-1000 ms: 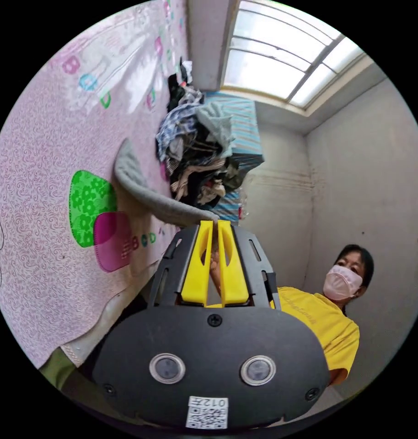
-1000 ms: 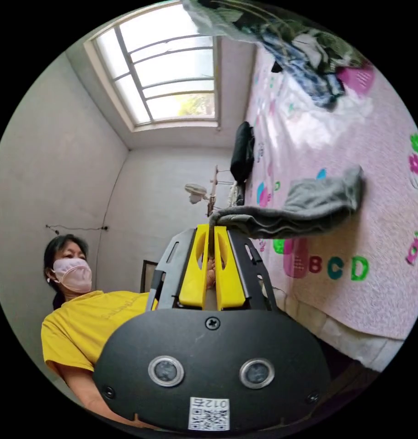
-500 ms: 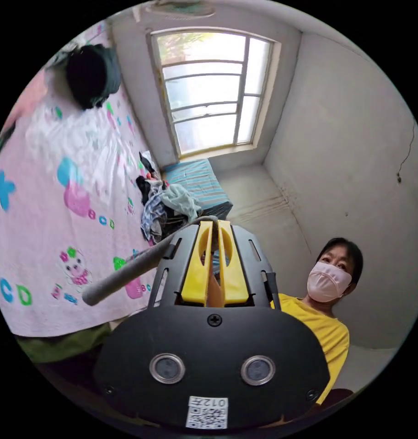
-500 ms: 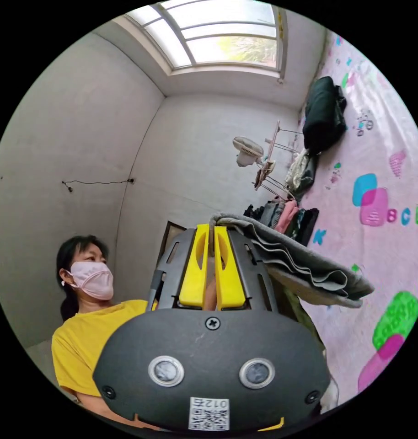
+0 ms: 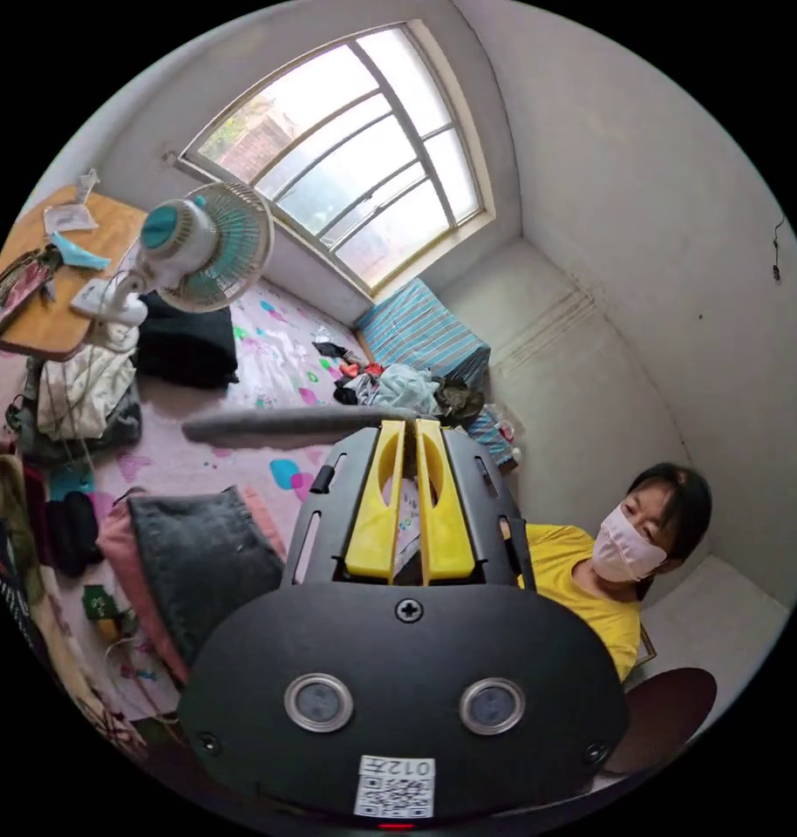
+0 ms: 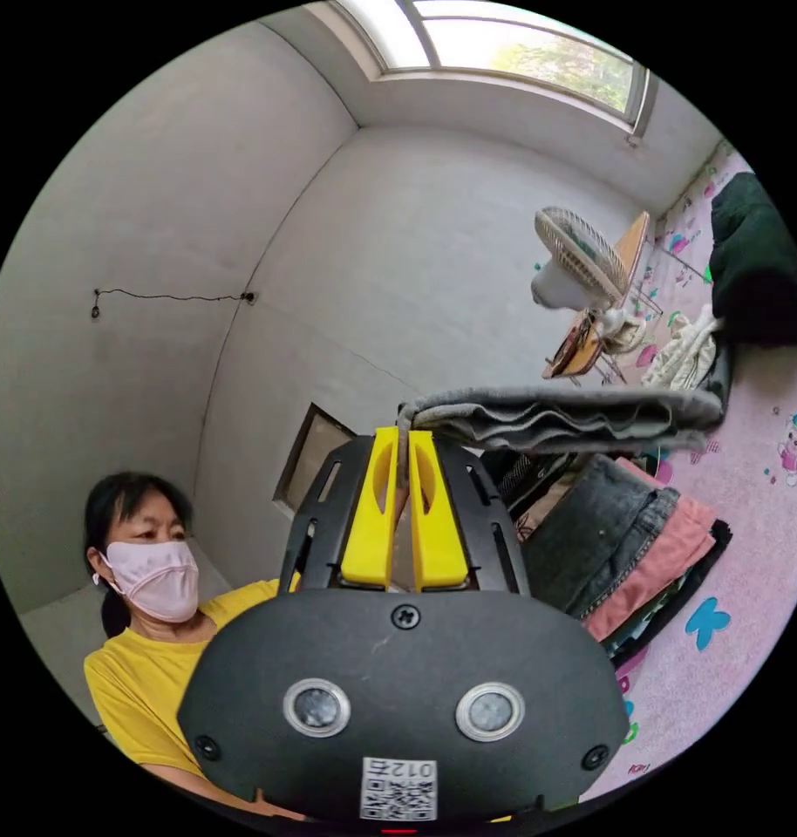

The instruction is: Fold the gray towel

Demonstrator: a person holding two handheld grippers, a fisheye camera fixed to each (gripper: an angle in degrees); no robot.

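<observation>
Both claws hold the folded gray towel up in the air above the bed.

The left claw (image 5: 410, 425) is pinched narrow on one end of the gray towel (image 5: 294, 425), the right claw (image 6: 403, 433) likewise on the other end, layers hanging edge-on. Below it lies a stack of folded clothes (image 6: 630, 540) on the pink bed cover (image 6: 747, 540). The left gripper view takes in a fan (image 5: 202, 248), a wooden bench (image 5: 45, 301) and a loose clothes heap (image 5: 398, 388); the right gripper view faces the person (image 6: 150, 628).

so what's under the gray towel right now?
In the right gripper view the gray towel hangs above a stack of folded clothes, dark denim on top, pink beneath, on the pink sheet. Lower layers are covered.
</observation>
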